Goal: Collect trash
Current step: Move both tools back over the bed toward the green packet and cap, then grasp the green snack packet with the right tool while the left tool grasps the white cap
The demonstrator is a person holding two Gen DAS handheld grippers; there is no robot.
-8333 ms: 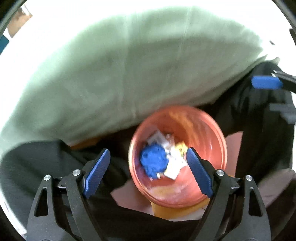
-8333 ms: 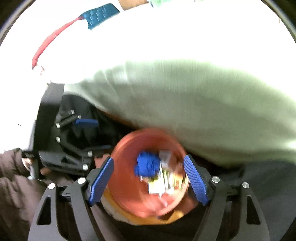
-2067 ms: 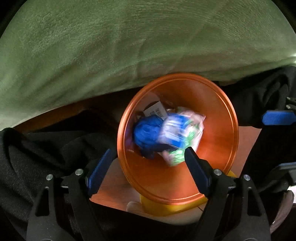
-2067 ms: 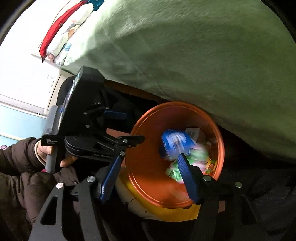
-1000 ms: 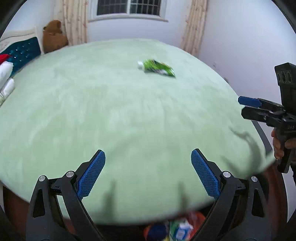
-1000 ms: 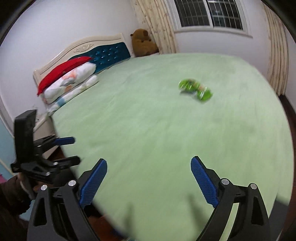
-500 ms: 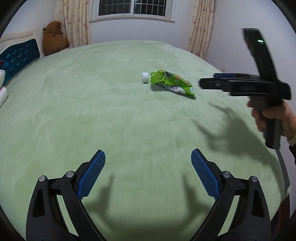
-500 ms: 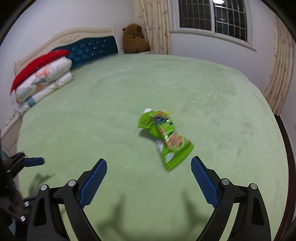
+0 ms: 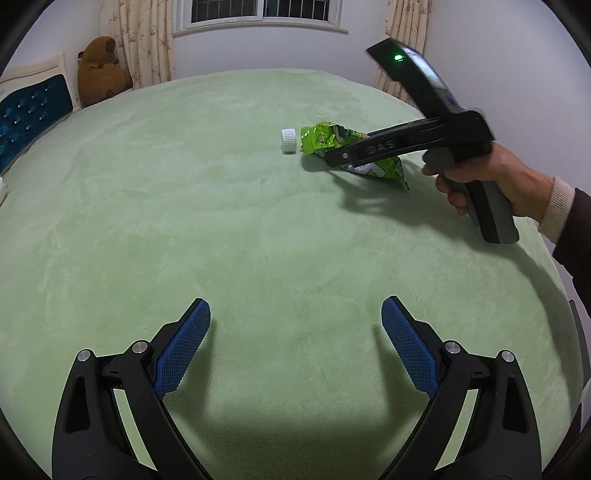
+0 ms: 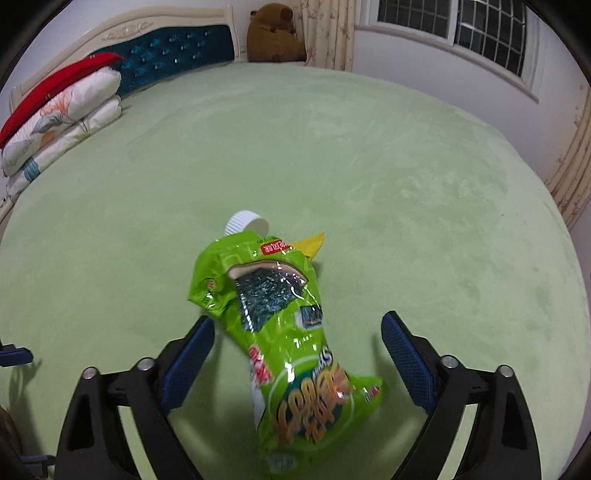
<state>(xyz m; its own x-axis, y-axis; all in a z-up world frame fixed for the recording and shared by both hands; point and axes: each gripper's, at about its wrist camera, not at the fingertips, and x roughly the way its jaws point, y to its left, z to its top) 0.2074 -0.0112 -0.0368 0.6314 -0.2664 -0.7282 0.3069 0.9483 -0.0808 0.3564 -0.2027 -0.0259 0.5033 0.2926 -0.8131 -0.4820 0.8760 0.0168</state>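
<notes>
A crumpled green snack bag (image 10: 288, 332) lies on the green bed cover, with a white bottle cap (image 10: 245, 223) just beyond its far end. My right gripper (image 10: 297, 325) is low over the bag. Its blue pads straddle the bag's middle and its jaws are closing, with gaps still showing on both sides. In the left wrist view the same bag (image 9: 325, 138) and cap (image 9: 288, 140) lie far ahead, and a person's hand (image 9: 491, 177) holds the right gripper (image 9: 351, 147) over them. My left gripper (image 9: 295, 306) hangs open above bare cover, holding nothing.
The green bed (image 9: 221, 184) fills both views. Stacked pillows (image 10: 62, 110) and a blue tufted headboard (image 10: 173, 48) stand at the far left. A brown plush toy (image 10: 275, 33) sits by the curtains. Walls and a window close off the far side.
My right gripper has swept forward and down over the bed until the snack bag lies between its fingers. The left gripper moved out over the bed, then stayed almost still.
</notes>
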